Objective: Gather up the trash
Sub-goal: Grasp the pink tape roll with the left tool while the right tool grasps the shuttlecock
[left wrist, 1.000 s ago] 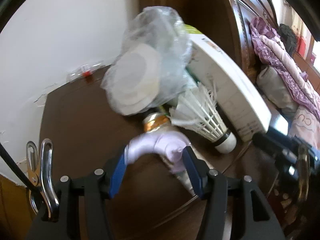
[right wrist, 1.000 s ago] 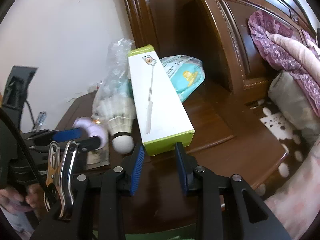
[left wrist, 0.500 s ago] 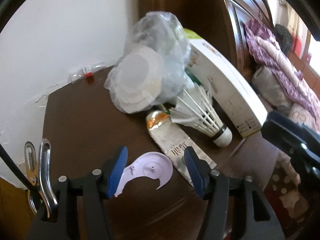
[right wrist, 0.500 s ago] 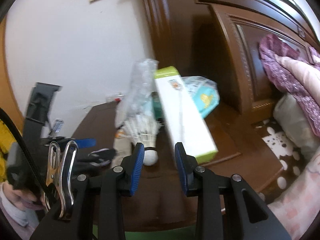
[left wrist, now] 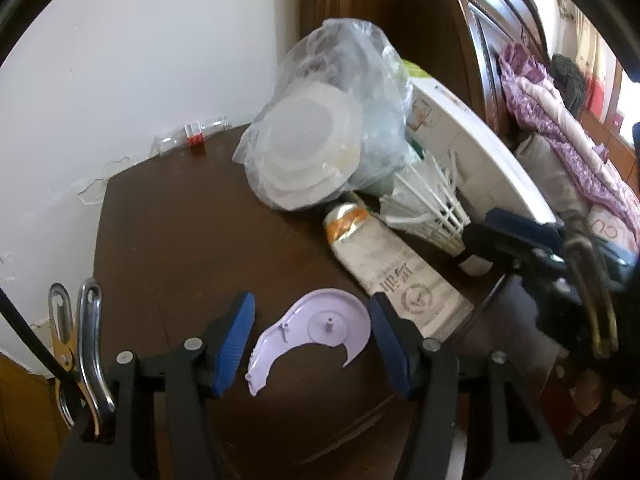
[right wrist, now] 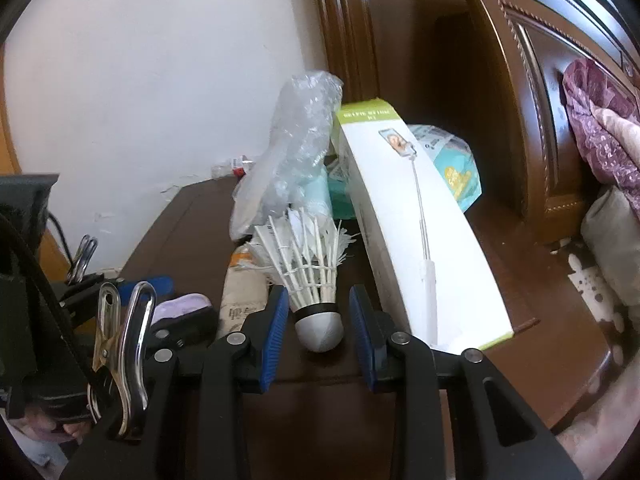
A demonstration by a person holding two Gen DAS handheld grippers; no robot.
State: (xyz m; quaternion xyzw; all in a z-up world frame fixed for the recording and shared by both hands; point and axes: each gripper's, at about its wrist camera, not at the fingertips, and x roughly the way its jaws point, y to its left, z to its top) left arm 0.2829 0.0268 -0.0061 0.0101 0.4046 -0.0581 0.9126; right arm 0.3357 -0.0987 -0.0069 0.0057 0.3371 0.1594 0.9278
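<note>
A lilac plastic shell (left wrist: 316, 326) lies flat on the dark wooden table (left wrist: 180, 240). My left gripper (left wrist: 312, 340) stands open around it, with a gap on each side. A white feather shuttlecock (right wrist: 316, 268) lies with its cork toward the right wrist camera. My right gripper (right wrist: 318, 332) is open with the cork between its fingers, and neither pad touches it. A squeezed tube (left wrist: 388, 268) lies between the shell and the shuttlecock (left wrist: 432, 208). A clear bag of plastic lids (left wrist: 320, 152) stands behind them.
A long white box with green ends (right wrist: 416, 232) leans to the right of the shuttlecock, with a blue-green packet (right wrist: 452, 160) behind it. A small clear bottle (left wrist: 192, 140) lies by the wall. A carved headboard (right wrist: 540, 80) and bedding (left wrist: 560, 128) are on the right.
The lilac shell, up between the left fingers a second ago, now lies on the table with the fingers apart. My right gripper has shifted from the white box's end to the shuttlecock's cork.
</note>
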